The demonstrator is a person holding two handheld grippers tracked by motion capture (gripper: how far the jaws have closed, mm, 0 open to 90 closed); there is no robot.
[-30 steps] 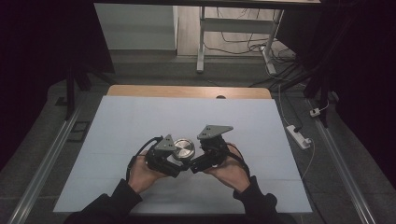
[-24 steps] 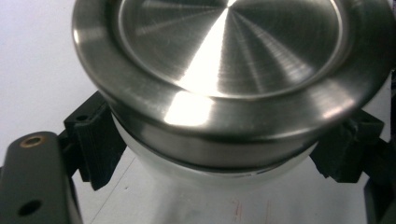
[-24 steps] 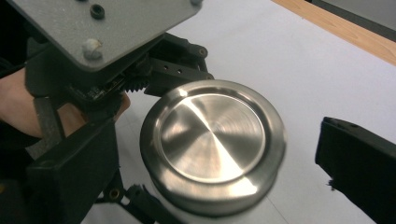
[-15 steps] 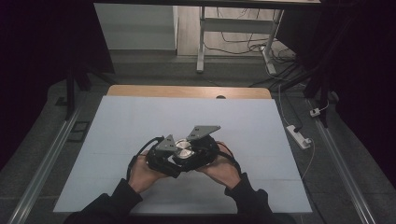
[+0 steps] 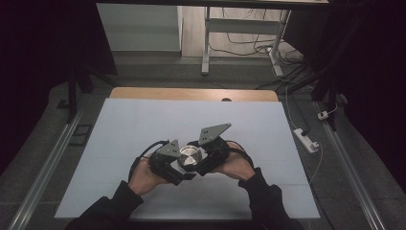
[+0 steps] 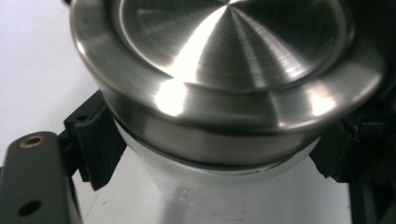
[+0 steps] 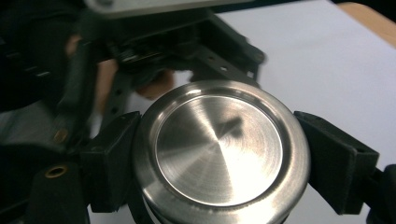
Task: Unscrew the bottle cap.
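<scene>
Both hands are in close at the near middle of the worktop (image 5: 143,124), and between them sits a round steel lid (image 5: 190,156) on a pale, whitish container (image 6: 224,196).

The left gripper (image 5: 173,162) has its fingers (image 6: 95,140) drawn in narrow around the container, just below the lid's rim. In the left gripper view one black ribbed pad presses the pale wall on the left and the other sits against it at the right edge. The shiny lid hangs over both pads, so the grip is on the body, not on the metal.

The right gripper (image 5: 203,155) comes in from the opposite side. Its fingers (image 7: 334,161) have just been closing, and the lid is between them. In the right gripper view they sit on either side of the steel rim, one pad against its left edge, one against its right, clamped on the lid itself. Straight beyond those fingers, past the far edge of the lid, is the left gripper's dark frame with the hand behind it.

From the high view the two grippers meet almost nose to nose, the lid's brushed disc facing up in the middle, a grey three-cornered plate (image 5: 214,132) riding above the right one. Container and lid stand just above the worktop, caught between both pairs of fingers.
</scene>
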